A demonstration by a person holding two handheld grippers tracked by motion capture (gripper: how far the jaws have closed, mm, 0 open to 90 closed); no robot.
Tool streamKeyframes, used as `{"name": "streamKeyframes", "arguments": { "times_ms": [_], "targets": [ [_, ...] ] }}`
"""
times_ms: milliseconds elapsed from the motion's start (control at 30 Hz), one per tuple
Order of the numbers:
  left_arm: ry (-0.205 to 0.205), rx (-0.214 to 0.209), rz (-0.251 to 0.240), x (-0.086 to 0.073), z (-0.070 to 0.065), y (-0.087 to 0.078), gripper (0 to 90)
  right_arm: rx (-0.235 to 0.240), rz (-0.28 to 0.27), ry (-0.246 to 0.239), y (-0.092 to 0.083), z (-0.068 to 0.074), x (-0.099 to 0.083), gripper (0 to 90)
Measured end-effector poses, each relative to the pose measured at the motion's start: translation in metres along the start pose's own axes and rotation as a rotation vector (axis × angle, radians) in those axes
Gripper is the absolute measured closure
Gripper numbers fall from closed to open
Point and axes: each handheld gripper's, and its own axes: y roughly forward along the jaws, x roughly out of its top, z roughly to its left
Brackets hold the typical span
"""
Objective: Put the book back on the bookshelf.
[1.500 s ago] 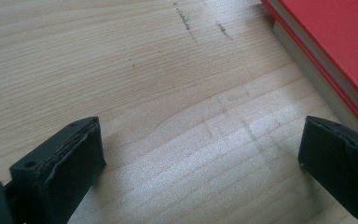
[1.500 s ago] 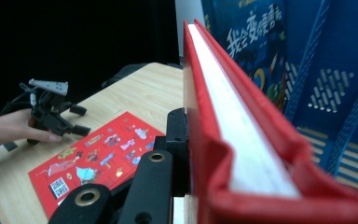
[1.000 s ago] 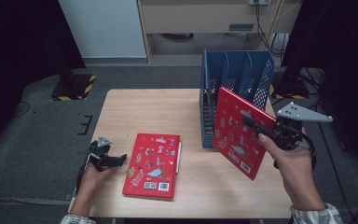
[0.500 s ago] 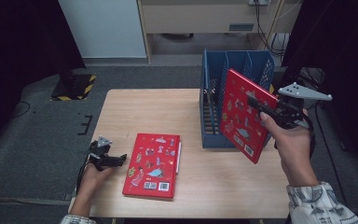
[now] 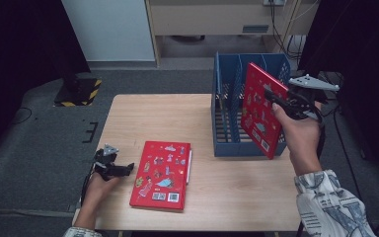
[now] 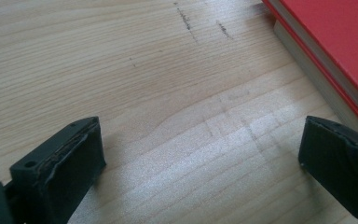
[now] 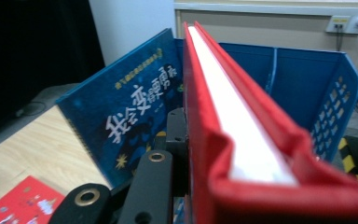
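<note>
A red picture book (image 5: 259, 108) stands on edge, tilted, with my right gripper (image 5: 276, 101) shut on its upper edge. It hangs at the right part of the blue file rack (image 5: 251, 57), its lower corner near the rack's front wall. In the right gripper view the book's page edge (image 7: 223, 116) runs away from me, and a dark blue book (image 7: 121, 116) leans inside the rack to its left. A second red book (image 5: 162, 173) lies flat on the table. My left gripper (image 5: 127, 168) rests open on the wood just left of it, with nothing between its jaws (image 6: 200, 149).
The wooden table (image 5: 153, 118) has bare room behind the flat book and left of the rack. The flat book's corner (image 6: 335, 42) lies close beyond my left gripper's right jaw. Grey floor surrounds the table; a cabinet stands behind the rack.
My right gripper has carried the red book back and to the right, from in front of the rack to over its right part. The left gripper and the flat book have stayed put.
</note>
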Motion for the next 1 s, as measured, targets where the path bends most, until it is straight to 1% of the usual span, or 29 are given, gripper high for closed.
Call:
{"name": "streamKeyframes", "arguments": {
  "times_ms": [133, 167, 200, 233, 267, 300, 467, 500, 633, 733, 833, 967, 1000],
  "targets": [
    [0.001, 0.002, 0.002, 0.000, 0.000, 0.000, 0.0, -0.012, -0.002, 0.006, 0.006, -0.003, 0.000, 79.1],
    [0.001, 0.003, 0.003, 0.000, 0.000, 0.000, 0.0, -0.019, -0.001, 0.020, 0.011, -0.006, 0.000, 79.1],
    [0.001, 0.003, 0.003, 0.000, 0.000, 0.000, 0.0, -0.019, -0.001, 0.020, 0.011, -0.006, 0.000, 79.1],
    [0.005, 0.003, 0.006, 0.000, 0.000, 0.000, 0.0, -0.030, -0.006, 0.023, 0.017, -0.008, 0.001, 79.0],
    [0.005, 0.003, 0.006, 0.000, 0.000, 0.000, 0.0, -0.030, -0.006, 0.023, 0.017, -0.008, 0.001, 79.0],
    [0.005, 0.003, 0.006, 0.000, 0.000, 0.000, 0.0, -0.035, -0.007, 0.032, 0.020, -0.008, 0.001, 79.0],
    [0.004, 0.003, 0.006, 0.000, 0.000, 0.000, 0.0, -0.054, -0.007, 0.038, 0.035, -0.009, 0.005, 79.1],
    [0.004, 0.003, 0.006, 0.000, 0.000, 0.000, 0.0, -0.065, -0.007, 0.026, 0.040, -0.009, 0.007, 79.1],
    [0.005, 0.003, 0.006, 0.000, 0.000, 0.000, 0.0, -0.079, -0.002, 0.025, 0.047, -0.011, 0.010, 79.1],
    [0.005, 0.003, 0.006, 0.000, 0.000, 0.000, 0.0, -0.091, 0.003, 0.040, 0.054, -0.013, 0.012, 79.1],
    [0.005, 0.003, 0.006, 0.000, 0.000, 0.000, 0.0, -0.093, 0.006, 0.033, 0.057, -0.014, 0.012, 79.0],
    [0.004, 0.003, 0.006, 0.000, 0.000, 0.000, 0.0, -0.111, 0.007, 0.007, 0.063, -0.012, 0.010, 79.1],
    [0.004, 0.003, 0.006, 0.000, 0.000, 0.000, 0.0, -0.111, 0.007, 0.007, 0.063, -0.012, 0.010, 79.1]
  ]
}}
